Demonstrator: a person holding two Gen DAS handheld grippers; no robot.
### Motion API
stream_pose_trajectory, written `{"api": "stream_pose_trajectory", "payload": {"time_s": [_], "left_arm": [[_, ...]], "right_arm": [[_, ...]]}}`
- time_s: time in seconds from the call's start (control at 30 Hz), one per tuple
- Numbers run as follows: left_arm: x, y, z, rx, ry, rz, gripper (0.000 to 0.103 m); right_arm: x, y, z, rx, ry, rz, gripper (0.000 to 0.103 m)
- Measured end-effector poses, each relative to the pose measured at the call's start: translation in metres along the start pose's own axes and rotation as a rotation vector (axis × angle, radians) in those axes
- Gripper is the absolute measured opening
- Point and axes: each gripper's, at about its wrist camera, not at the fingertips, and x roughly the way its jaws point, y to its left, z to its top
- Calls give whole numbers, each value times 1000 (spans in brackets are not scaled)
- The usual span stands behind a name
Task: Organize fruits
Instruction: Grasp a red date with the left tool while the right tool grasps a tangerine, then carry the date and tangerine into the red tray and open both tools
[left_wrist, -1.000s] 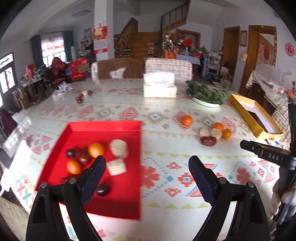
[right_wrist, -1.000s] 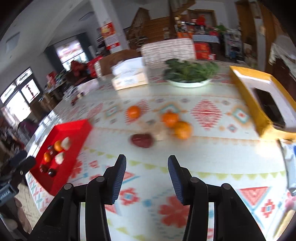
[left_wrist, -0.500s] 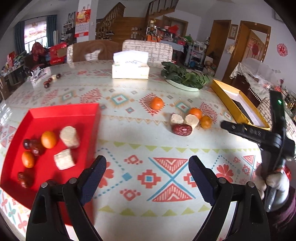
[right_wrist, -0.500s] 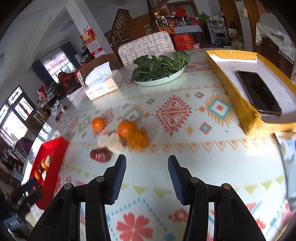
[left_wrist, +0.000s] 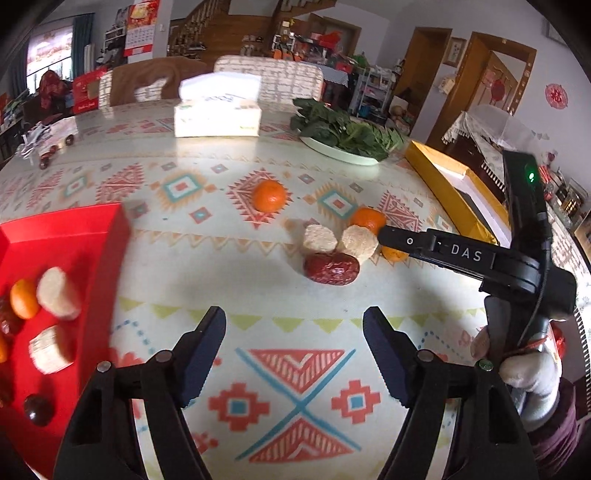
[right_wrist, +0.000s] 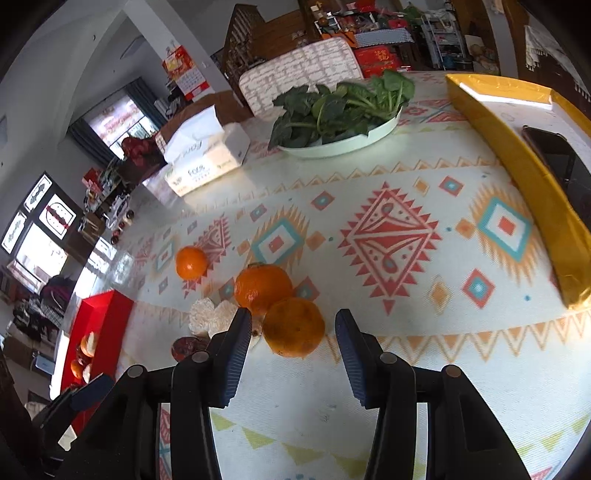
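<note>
A cluster of fruit lies mid-table: a red date (left_wrist: 331, 268), two pale round pieces (left_wrist: 320, 238), and oranges (left_wrist: 368, 219). One orange (left_wrist: 269, 195) sits apart. My right gripper (right_wrist: 293, 349) is open and empty, its jaws on either side of the nearest orange (right_wrist: 293, 326), with another orange (right_wrist: 263, 288) just behind. My left gripper (left_wrist: 294, 349) is open and empty above the cloth, short of the date. The red tray (left_wrist: 74, 258) at left holds oranges, pale pieces and dark dates.
A tissue box (left_wrist: 217, 107) and a plate of greens (left_wrist: 343, 134) stand at the back. A yellow box (right_wrist: 517, 162) with a phone is at the right. Small dark fruits (left_wrist: 48, 153) lie far left. Chairs line the far edge.
My left gripper has swung right, away from the red tray toward the fruit cluster. My right gripper has closed in on the oranges, and its jaws now flank the nearest one.
</note>
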Motion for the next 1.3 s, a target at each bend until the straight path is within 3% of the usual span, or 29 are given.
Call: {"api": "stream_pose_trajectory", "payload": {"time_s": [0.07, 0.13, 0.57, 0.63, 0.67, 0.77, 1.0, 1.3], "left_arm": [[9, -3, 3, 4, 10, -4, 76], [17, -5, 6, 4, 17, -10, 76], [59, -31, 26, 45, 41, -27, 76], [61, -34, 26, 52, 33, -22, 67], [61, -35, 26, 61, 29, -11, 49], [60, -35, 26, 67, 26, -7, 45], [28, -16, 25, 8, -31, -10, 45], [-59, 50, 6, -124, -144, 40, 45]], "right_arm": [[2, 0, 1, -7, 3, -1, 51], [2, 0, 0, -9, 3, 0, 37], [-16, -12, 3, 19, -58, 15, 37], [-17, -14, 3, 28, -59, 18, 37], [-18, -15, 3, 30, -60, 18, 38], [-20, -16, 4, 26, -66, 15, 38], [-24, -12, 3, 8, -86, 12, 38], [-29, -3, -2, -31, -122, -16, 38]]}}
